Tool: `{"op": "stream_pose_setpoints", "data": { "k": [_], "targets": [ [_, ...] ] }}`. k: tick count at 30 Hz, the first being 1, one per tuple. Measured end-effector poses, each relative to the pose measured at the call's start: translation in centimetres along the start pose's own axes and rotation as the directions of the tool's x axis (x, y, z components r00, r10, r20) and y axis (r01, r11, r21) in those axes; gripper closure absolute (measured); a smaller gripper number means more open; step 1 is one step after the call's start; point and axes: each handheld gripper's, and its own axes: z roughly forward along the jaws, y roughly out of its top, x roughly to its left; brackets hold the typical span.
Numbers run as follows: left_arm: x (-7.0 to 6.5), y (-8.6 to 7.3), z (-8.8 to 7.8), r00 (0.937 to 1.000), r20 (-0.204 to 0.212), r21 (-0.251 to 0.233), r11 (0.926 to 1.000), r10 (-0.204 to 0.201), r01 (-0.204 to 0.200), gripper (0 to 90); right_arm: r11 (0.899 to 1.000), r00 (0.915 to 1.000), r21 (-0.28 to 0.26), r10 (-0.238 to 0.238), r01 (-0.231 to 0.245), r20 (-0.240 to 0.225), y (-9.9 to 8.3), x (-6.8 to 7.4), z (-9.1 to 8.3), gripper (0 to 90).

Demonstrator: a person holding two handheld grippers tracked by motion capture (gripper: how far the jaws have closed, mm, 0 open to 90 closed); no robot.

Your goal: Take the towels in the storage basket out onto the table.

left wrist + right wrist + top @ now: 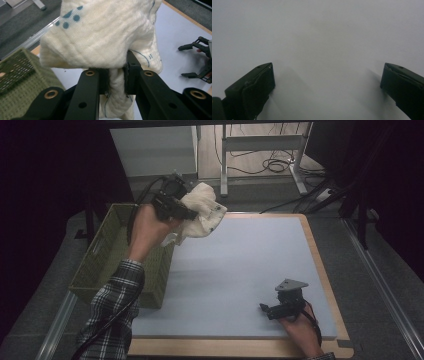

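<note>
Basket (pixel 102 265) at desk's (pixel 320 270) left edge. Left gripper (pixel 181 210) holds cloth (pixel 202 212) raised above basket's far right corner. Right gripper (pixel 270 309) rests on desk, near right, well apart from cloth.

Probably a lab (pixel 260 142) — desk frame, floor cables (pixel 272 165)

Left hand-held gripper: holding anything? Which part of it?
Yes. The left hand-held gripper is shut on the cream cloth, pinching a bunched fold of it; the rest drapes around the jaws. Right hand-held gripper holds nothing.
</note>
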Motion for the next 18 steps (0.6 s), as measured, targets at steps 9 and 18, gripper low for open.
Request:
{"op": "stream_pose_setpoints", "data": {
  "k": [9, 18],
  "targets": [
    [-2.0, 1.6, 2.2, 0.9982, 0.039, 0.006, 0.9990, 0.045, -0.045, 77.9, 1.000, 1.0000, 0.000, 0.000, 0.000, 0.000, 0.0, 0.0, 0.0, 0.0],
    [-4.2, 2.4, 5.0, 0.9926, 0.080, 0.015, 0.9955, 0.092, -0.093, 77.6, 1.000, 1.0000, 0.000, 0.000, 0.000, -0.001, 0.0, 0.0, 0.0, 0.0]
  ]
}}
